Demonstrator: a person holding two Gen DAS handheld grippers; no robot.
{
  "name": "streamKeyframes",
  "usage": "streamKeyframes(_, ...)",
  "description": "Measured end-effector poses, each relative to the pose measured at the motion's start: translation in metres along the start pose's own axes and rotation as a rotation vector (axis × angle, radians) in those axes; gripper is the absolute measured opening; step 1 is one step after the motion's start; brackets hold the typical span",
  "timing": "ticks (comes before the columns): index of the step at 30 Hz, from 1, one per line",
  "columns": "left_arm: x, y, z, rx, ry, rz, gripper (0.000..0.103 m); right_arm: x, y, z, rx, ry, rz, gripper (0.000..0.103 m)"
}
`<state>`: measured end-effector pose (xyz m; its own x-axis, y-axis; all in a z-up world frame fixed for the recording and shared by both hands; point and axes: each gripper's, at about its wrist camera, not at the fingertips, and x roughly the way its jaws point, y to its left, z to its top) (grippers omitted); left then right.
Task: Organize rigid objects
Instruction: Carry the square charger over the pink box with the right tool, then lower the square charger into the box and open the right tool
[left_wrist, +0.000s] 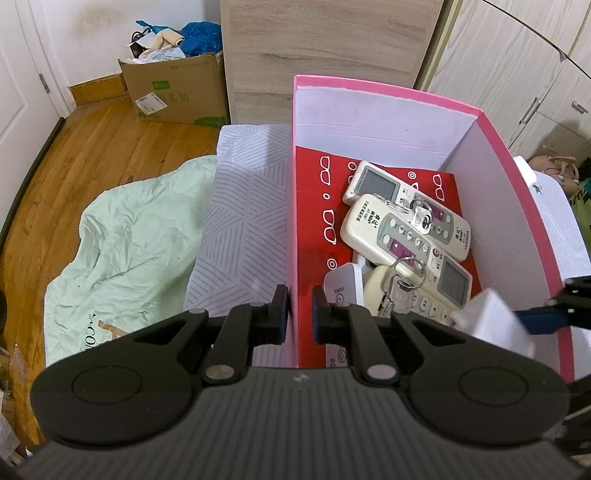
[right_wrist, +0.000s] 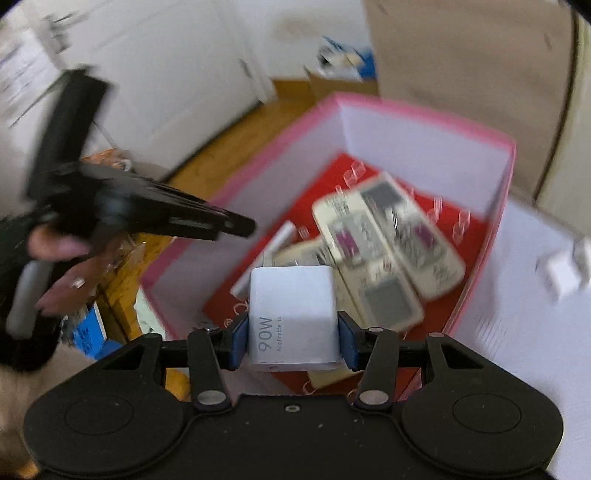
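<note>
**Q:** Where does the sort stand?

**Me:** Well along, I judge. The pink box (left_wrist: 509, 173) holds three cream remotes (left_wrist: 388, 229), a key ring (left_wrist: 400, 286) lying on them, and a small white device (left_wrist: 343, 282) by the near end. My right tongs (right_wrist: 293, 341) pinch a white charger block (right_wrist: 293, 317), blue pads on both its sides, hanging over the near end of the box. That one is not yet down. Another small white block (right_wrist: 561, 273) sits on the white surface outside the right wall; probably that is left too.

**Q:** And the left tongs?

**Me:** Left tongs (left_wrist: 299, 314) pressed nearly together astride the box's left wall (left_wrist: 295, 221), one pad outside, one inside. Steadying it, I think.

**Q:** Room to set the charger in?

**Me:** Tight near the remotes. Bare red floor (left_wrist: 317, 206) lies along the left wall and at the far end. Walls stand tall, so I would come in from above. Right view is blurred; fine gaps I cannot tell.
</note>
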<state>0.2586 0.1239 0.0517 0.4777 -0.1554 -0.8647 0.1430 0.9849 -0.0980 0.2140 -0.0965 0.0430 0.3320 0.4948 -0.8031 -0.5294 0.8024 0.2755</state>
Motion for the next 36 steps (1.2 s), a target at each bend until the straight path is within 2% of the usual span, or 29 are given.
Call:
streamKeyframes(5, -0.002, 0.004, 0.000, -0.007, 0.000, -0.008, 0.010, 0.010, 0.011, -0.003, -0.047, 0.039, -0.063, 0.054)
streamKeyframes(10, -0.002, 0.003, 0.000, -0.002, -0.002, -0.007, 0.010, 0.026, 0.016, -0.001, -0.128, 0.072, -0.175, 0.054)
streamKeyframes(16, -0.002, 0.003, -0.001, 0.003, -0.004, -0.007, 0.010, 0.031, 0.014, 0.001, -0.126, 0.089, -0.184, 0.054)
streamKeyframes(18, -0.002, 0.002, -0.001, 0.006, -0.006, -0.005, 0.010, 0.024, 0.014, 0.003, -0.116, 0.066, -0.174, 0.056)
streamKeyframes(26, -0.002, 0.002, 0.000, -0.001, -0.005, -0.005, 0.010, -0.044, 0.003, 0.007, -0.078, -0.152, -0.116, 0.061)
streamKeyframes(29, -0.002, 0.001, 0.000, 0.006, -0.007, 0.003, 0.010, -0.066, -0.013, 0.005, -0.011, -0.192, -0.092, 0.061)
streamKeyframes(36, -0.002, -0.003, 0.001, 0.014, -0.006, 0.026, 0.010, -0.104, -0.061, -0.007, 0.095, -0.290, -0.119, 0.061)
